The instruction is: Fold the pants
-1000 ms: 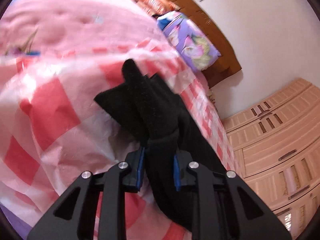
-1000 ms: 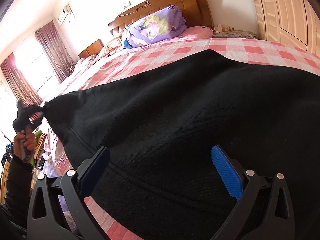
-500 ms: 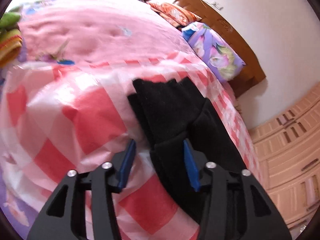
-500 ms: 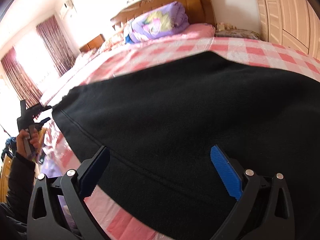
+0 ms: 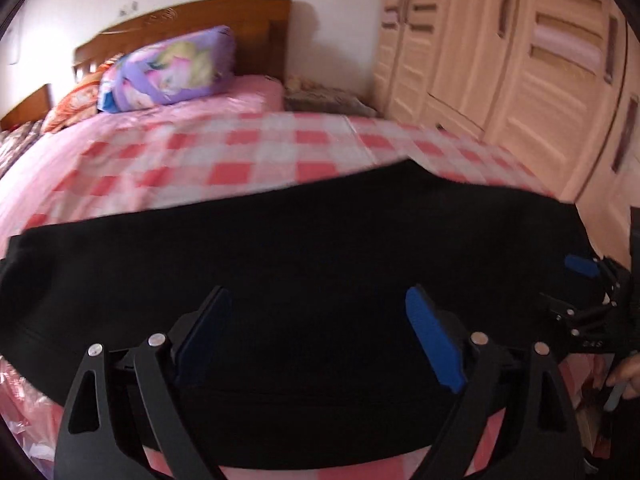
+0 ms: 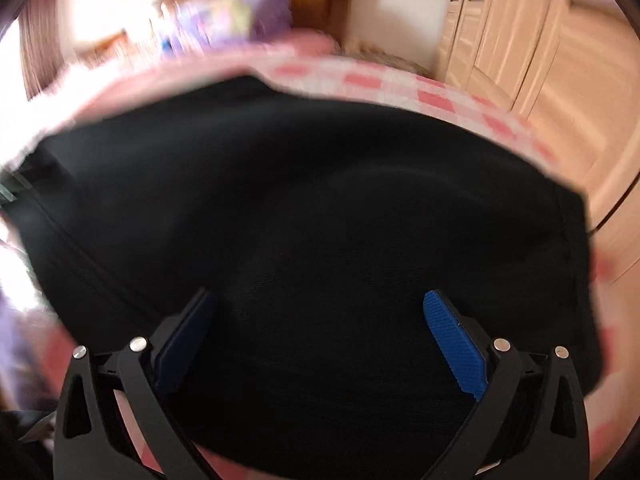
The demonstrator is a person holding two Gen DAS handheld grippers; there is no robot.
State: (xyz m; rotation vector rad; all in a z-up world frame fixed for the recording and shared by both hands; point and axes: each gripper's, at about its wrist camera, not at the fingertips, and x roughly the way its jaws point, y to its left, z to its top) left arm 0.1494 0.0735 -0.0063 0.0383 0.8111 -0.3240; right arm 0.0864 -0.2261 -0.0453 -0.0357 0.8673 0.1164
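pants [image 5: 320,248]: 1 | grippers: 2 | pillows: 2 | wardrobe [image 5: 520,60]: 1 | headboard [image 5: 192,20]: 1

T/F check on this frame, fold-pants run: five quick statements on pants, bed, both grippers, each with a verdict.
1. The black pants lie on a pink checked bedspread. True.
2. The left gripper is clamped on a bunched pant leg. False: its jaws are opening, blue pads apart over the cloth, nothing pinched.
3. The right gripper stands wide open above the pants. True.
4. A purple floral pillow sits at the headboard. True.
5. The wardrobe is dark green. False: it is light wood, at the right of the bed.
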